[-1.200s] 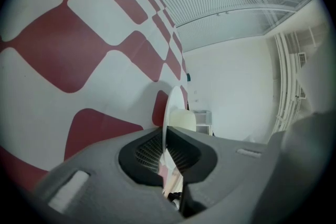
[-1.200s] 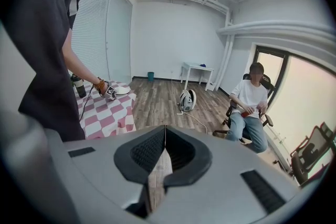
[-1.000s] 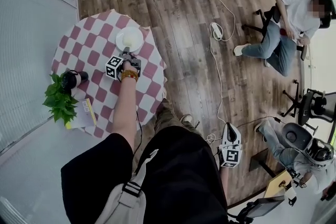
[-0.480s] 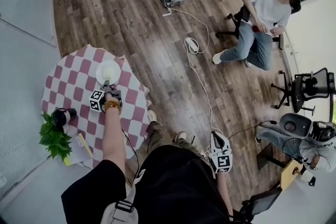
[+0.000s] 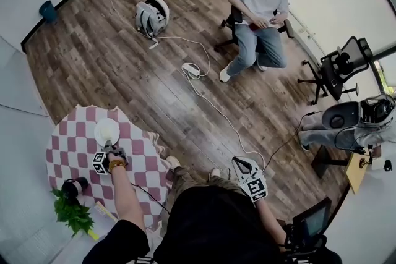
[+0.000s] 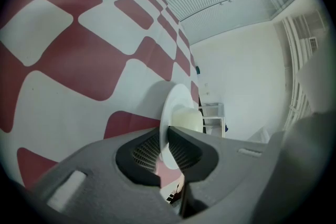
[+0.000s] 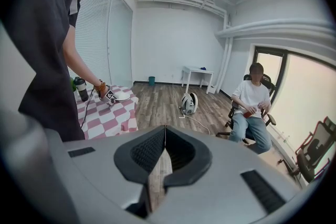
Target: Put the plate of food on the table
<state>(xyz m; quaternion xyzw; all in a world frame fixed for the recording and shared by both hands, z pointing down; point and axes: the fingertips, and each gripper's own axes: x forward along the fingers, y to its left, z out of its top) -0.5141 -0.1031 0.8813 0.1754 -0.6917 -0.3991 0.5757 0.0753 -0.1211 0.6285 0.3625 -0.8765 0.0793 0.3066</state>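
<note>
Floor: wood planks, most of head view.
Table: round, red/white check cloth, at 8 o'clock in head view.
Seated person: on a chair at 1 o'clock, white top, jeans.
Empty chair: 3 o'clock, well apart from table.
Backpack: on floor at 11 o'clock, white cable running from it.
Plant: green leaves at table's 7 o'clock edge.
Plate: white, w/ pale food on it, over the cloth toward table's 12 o'clock side; can't tell if it rests fully on cloth.
Left gripper: at plate's 6 o'clock; jaws clamped on plate rim, one pad each side of rim in left gripper view.
Right gripper: at 5 o'clock, off the table, above floor; jaws pressed together, nothing btwn them.
Flask: dark, upright, just beside plant at its 12 o'clock.
Power strip: white, on floor near centre, 12 o'clock.
</note>
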